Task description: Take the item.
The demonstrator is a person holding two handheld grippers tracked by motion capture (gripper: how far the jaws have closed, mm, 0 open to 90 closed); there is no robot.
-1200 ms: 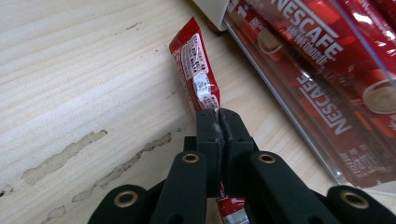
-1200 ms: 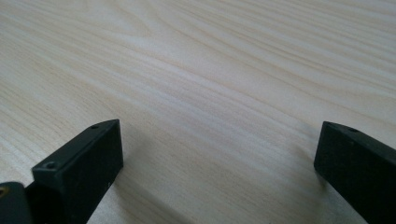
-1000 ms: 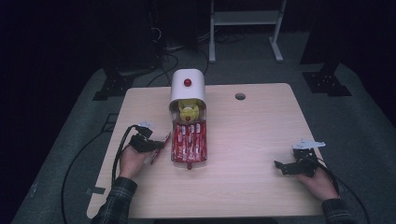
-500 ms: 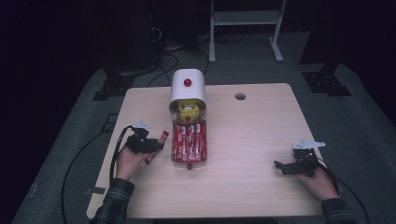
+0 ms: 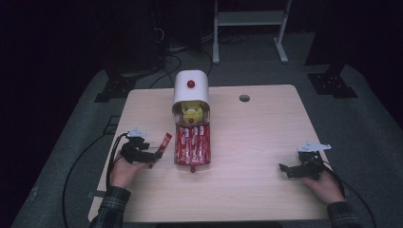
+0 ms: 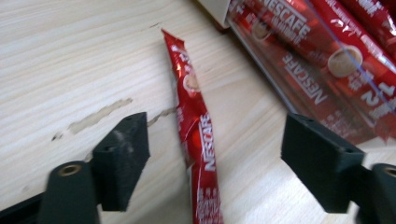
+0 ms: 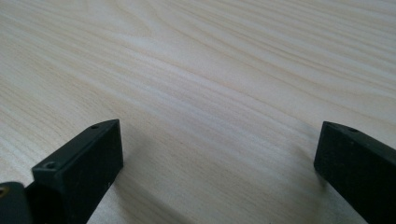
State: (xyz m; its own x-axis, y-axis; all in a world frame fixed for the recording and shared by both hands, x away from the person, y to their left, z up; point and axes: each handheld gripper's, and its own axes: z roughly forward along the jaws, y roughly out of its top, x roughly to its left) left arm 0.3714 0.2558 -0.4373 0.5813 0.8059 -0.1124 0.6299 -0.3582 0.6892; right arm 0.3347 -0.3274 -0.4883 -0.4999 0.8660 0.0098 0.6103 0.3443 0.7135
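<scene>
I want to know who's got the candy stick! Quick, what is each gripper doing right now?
Left gripper: open, holding nothing; the red coffee stick lies on the table between its jaws.
Right gripper: open, holding nothing.

Black tongs, plaid sleeves

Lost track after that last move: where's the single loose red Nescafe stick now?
In the high view the loose red Nescafe stick lies on the table's left side, between the left gripper and the clear tray of sticks.
</scene>
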